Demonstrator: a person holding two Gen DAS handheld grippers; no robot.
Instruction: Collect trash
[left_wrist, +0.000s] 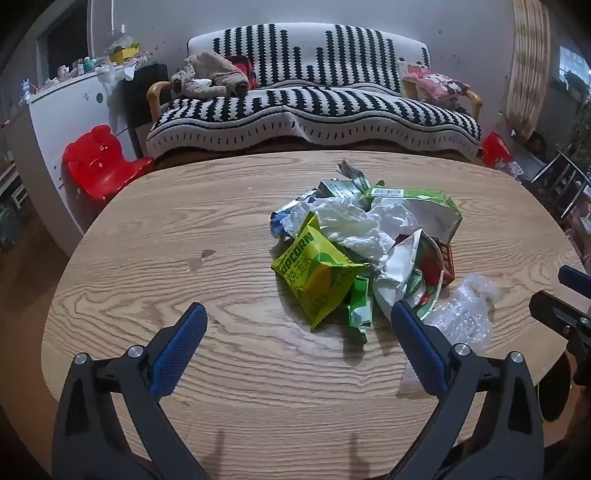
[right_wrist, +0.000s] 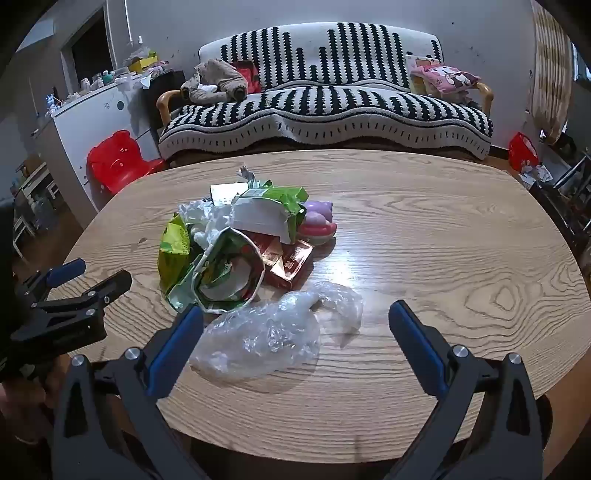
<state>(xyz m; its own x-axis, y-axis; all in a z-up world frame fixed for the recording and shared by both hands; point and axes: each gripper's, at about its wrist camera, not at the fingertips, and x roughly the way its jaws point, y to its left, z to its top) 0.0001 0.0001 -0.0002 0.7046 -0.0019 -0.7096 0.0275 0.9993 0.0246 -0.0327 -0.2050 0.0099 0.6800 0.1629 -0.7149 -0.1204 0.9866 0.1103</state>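
Observation:
A pile of trash lies on the oval wooden table (left_wrist: 155, 236): a yellow popcorn bag (left_wrist: 317, 273), crumpled white tissue (left_wrist: 351, 225), a green wrapper (left_wrist: 417, 199), a paper cup (right_wrist: 229, 273) on its side, red boxes (right_wrist: 291, 262) and a pink toy (right_wrist: 317, 221). A clear plastic bag (right_wrist: 266, 332) lies nearest, also in the left wrist view (left_wrist: 465, 314). My left gripper (left_wrist: 299, 314) is open and empty just before the pile. My right gripper (right_wrist: 295, 314) is open and empty, with the clear bag between its fingers.
A black-and-white striped sofa (left_wrist: 314, 107) stands behind the table. A red child's chair (left_wrist: 99, 162) and a white cabinet (left_wrist: 74, 107) are at the left. A red bag (right_wrist: 522, 151) sits on the floor at the right.

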